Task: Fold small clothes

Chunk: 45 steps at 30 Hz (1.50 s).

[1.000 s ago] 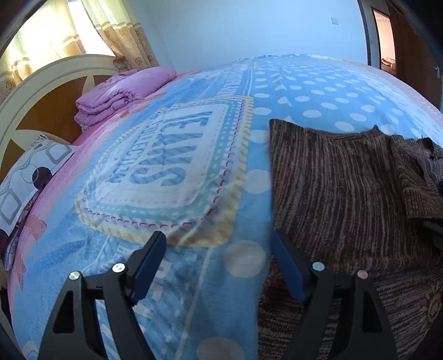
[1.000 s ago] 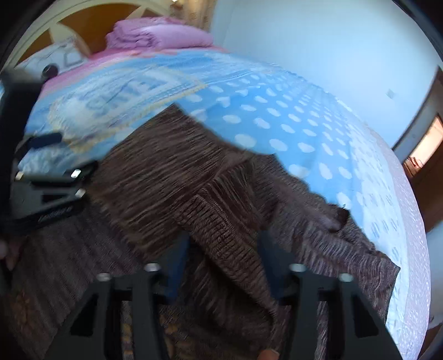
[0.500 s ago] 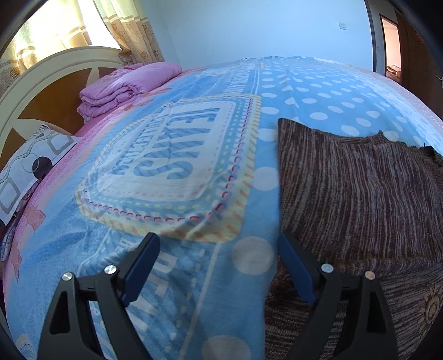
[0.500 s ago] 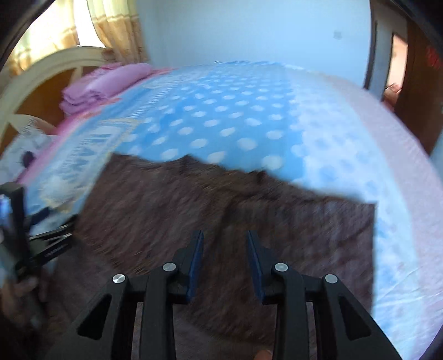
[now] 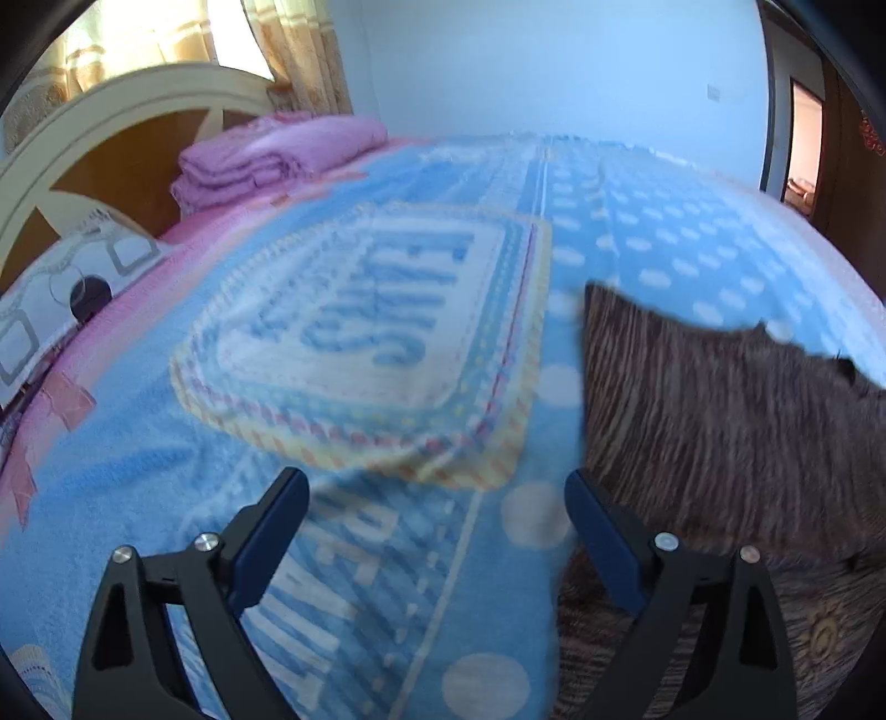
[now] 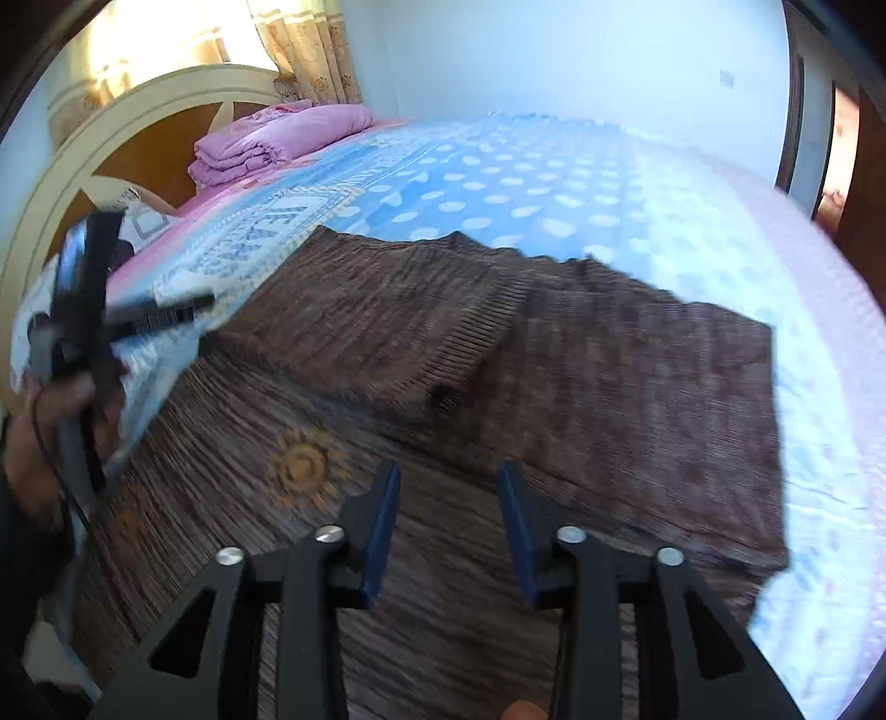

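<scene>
Garment: a brown striped knit sweater [image 6: 498, 354] lies flat on the blue polka-dot blanket [image 6: 498, 183] covering the bed. One sleeve is folded across the body, its ribbed cuff lying near the middle of the chest. A gold sun motif [image 6: 302, 471] shows on the near part of the knit. From the left wrist view the sweater [image 5: 720, 421] occupies the right side, its left edge running straight along the blanket [image 5: 166, 476].

Left gripper [image 5: 437, 531]: jaws wide apart and opening, nothing between them — only blanket beneath. Its right finger hangs over the sweater's edge; contact cannot be told. In the right wrist view this gripper [image 6: 133, 315] appears at far left, blurred, held in a hand [image 6: 33, 443].

Right gripper [image 6: 448, 526]: jaws partly apart and opening, over the sweater's lower body; no fabric between the pads.

Surroundings: folded pink bedding [image 5: 277, 155] lies by the cream and wood headboard [image 5: 83, 149]; a patterned pillow [image 5: 55, 299] beside it — curtains [image 6: 299, 50] behind
</scene>
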Available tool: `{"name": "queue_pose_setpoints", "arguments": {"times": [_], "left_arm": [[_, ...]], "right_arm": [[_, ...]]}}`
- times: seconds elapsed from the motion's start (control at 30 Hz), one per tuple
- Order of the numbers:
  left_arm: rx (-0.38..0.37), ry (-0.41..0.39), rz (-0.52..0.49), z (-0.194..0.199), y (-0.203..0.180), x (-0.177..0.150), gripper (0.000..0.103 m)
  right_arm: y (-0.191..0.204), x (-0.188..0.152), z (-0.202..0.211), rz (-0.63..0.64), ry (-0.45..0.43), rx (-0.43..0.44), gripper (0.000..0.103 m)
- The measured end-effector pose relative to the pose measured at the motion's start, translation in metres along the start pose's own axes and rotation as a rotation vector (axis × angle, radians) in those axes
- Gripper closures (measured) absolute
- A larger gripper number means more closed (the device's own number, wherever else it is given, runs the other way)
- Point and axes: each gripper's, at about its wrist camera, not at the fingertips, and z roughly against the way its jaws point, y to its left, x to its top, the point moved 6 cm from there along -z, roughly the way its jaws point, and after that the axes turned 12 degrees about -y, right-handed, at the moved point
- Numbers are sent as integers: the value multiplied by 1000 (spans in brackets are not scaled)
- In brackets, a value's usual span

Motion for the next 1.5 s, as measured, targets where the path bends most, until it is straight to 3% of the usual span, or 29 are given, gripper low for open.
{"name": "queue_pose_setpoints", "arguments": {"times": [0.1,0.2,0.27,0.33,0.47,0.57,0.67,0.77,0.87,0.97,1.13,1.23,1.37,1.5], "left_arm": [[-49,-38,-61,6,-27,23,0],[-57,9,-168,-13,-66,27,0],[-2,50,-249,-34,-85,21,0],[111,55,-350,-48,-87,13,0],[133,86,-251,-57,-60,9,0],[123,56,-246,-54,-55,7,0],[146,59,-257,-51,-51,6,0],[168,61,-246,-49,-49,0,0],[190,49,-232,-44,-47,-1,0],[192,43,-231,-42,-45,-1,0],[196,25,-225,-37,-45,-1,0],[154,29,-186,-15,-42,-3,0],[118,16,-271,1,-51,-22,0],[104,28,-231,1,-45,-23,0]], "right_arm": [[-5,-6,9,7,-15,-12,60],[-6,-10,14,14,-36,-15,60],[-7,-12,19,15,-45,-11,60],[-9,-18,25,5,-49,-5,60],[-23,-27,34,-10,-59,-9,60],[-44,-24,34,-39,-75,-36,60],[-83,-8,35,-99,-104,-150,60],[-117,1,18,-131,-63,-230,60],[-140,-11,-3,-133,35,-310,60],[-157,-21,2,-161,22,-351,59],[-163,-28,19,-194,12,-331,58],[-156,-16,37,-188,-76,-302,56],[-166,-31,12,-203,42,-298,56],[-173,-33,19,-215,18,-324,55]]}}
